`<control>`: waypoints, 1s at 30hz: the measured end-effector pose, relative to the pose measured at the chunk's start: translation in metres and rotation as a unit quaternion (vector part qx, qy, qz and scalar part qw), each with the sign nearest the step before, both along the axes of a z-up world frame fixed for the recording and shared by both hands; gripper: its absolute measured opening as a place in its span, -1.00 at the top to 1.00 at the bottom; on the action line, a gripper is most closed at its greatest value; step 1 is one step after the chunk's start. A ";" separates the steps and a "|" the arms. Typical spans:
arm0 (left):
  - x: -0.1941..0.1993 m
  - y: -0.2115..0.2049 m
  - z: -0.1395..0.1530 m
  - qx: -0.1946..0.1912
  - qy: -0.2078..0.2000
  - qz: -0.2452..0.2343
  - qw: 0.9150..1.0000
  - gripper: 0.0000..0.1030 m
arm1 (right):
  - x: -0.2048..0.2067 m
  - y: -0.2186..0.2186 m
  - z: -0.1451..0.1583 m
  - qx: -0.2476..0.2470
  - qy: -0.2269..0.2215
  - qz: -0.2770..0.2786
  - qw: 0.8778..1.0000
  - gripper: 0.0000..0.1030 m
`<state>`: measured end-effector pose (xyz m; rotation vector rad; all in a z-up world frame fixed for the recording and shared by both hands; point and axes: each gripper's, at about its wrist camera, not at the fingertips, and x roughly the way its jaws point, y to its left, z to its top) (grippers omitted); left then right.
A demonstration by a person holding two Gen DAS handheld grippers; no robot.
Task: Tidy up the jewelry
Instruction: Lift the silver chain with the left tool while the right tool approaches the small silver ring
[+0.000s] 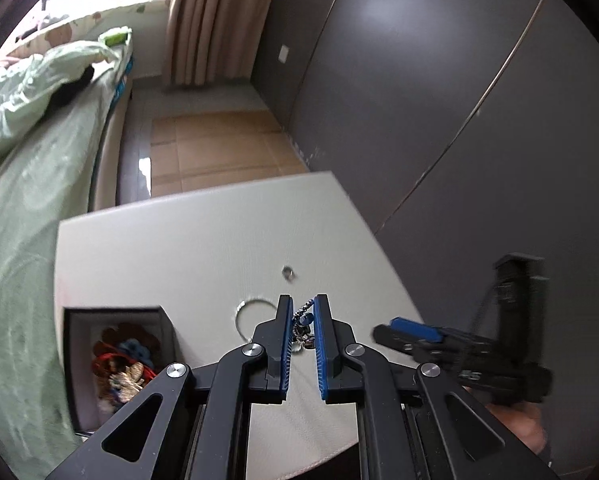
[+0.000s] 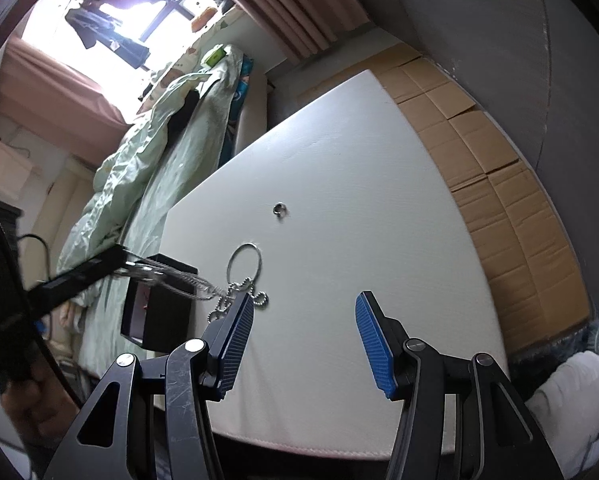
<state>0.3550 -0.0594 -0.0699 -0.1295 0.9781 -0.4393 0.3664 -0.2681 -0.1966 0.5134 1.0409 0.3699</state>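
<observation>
My left claw (image 1: pixel 302 320) is pinched on the limp, light bead-chain charm (image 1: pixel 303 326) above the white surface (image 1: pixel 203 248); right claw (image 2: pixel 304 312) half-open, empty; I judge gripping its bunched middle safest.

White table top (image 2: pixel 339 152): far half bare and open, wide passage toward the far edge. Obstacles cluster near the front: a small ring (image 2: pixel 279 209) alone mid-table, a large silver hoop (image 2: pixel 244 262) nearer, a bead chain (image 2: pixel 239 300) just in front of the hoop. Black jewelry box (image 1: pixel 115 356) stands at the left edge, open-topped, already holding pieces. Bed with green quilt (image 1: pixel 27 208) crowds the left side; grey wall (image 1: pixel 459 100) closes the right. Clear lane between ring and right table edge.
</observation>
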 end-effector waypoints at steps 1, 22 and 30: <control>-0.001 0.002 0.008 -0.002 -0.008 0.001 1.000 0.80 | 0.003 0.002 0.000 -0.004 0.000 0.003 1.000 -0.05; 0.003 0.044 0.092 -0.003 -0.091 0.055 0.994 0.85 | 0.074 0.072 -0.002 -0.161 -0.078 0.143 0.973 0.30; 0.007 0.055 0.115 -0.004 -0.110 0.068 0.992 0.85 | 0.087 0.090 -0.007 -0.204 -0.088 0.188 0.957 0.46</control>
